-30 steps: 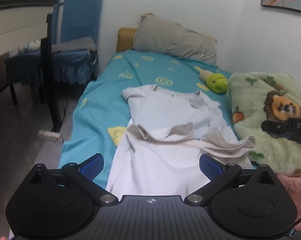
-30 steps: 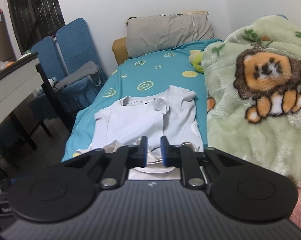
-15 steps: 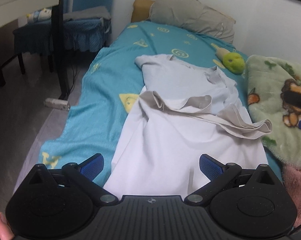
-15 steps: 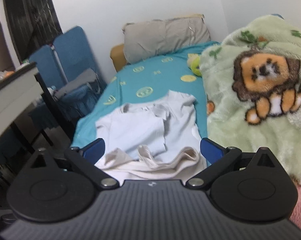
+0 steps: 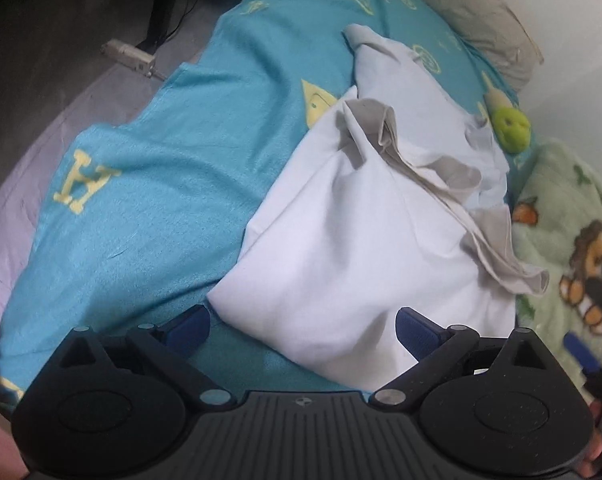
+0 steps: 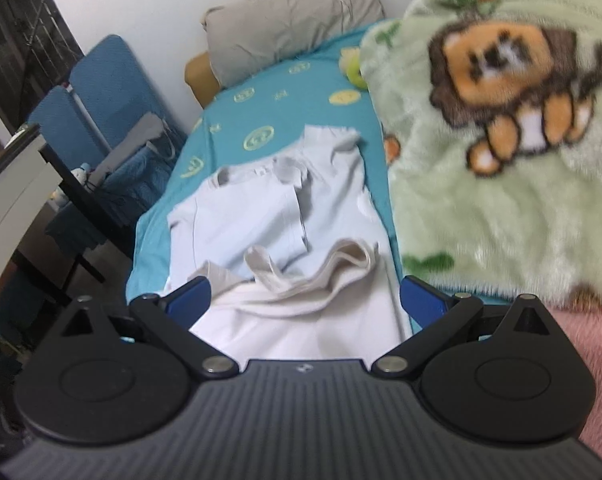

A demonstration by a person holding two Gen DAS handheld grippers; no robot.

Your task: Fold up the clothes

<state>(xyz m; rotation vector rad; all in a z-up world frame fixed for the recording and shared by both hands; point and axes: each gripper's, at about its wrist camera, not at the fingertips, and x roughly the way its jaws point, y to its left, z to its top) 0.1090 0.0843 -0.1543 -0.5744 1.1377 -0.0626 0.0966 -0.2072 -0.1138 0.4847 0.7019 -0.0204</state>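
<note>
Here the shirt (image 6: 285, 216) is lying lengthwise along the bed (image 5: 149, 184), collar pointing toward the pillow (image 6: 289, 36); both tongs (image 5: 303, 326) (image 6: 305, 298) are gaping apart, empty.

A narrow bed covered by a turquoise sheet printed with pale yellow symbols (image 5: 149, 208) carries everything here. On its middle lies a rumpled white cotton garment with beige trim (image 5: 353, 248), stretched lengthwise, its beige hem band bunched into loose folds across the cloth. At the head end a grey rectangular pillow (image 6: 293, 36) rests on the sheet against the wall. Just beside the pillow lies a small lime-green plush toy (image 5: 511, 128). Along the wall side a fluffy pale green blanket with a brown-and-orange lion picture (image 6: 501, 152) is heaped, touching the garment's edge. A pink fleecy blanket (image 6: 593, 352) lies at the near end.
</note>
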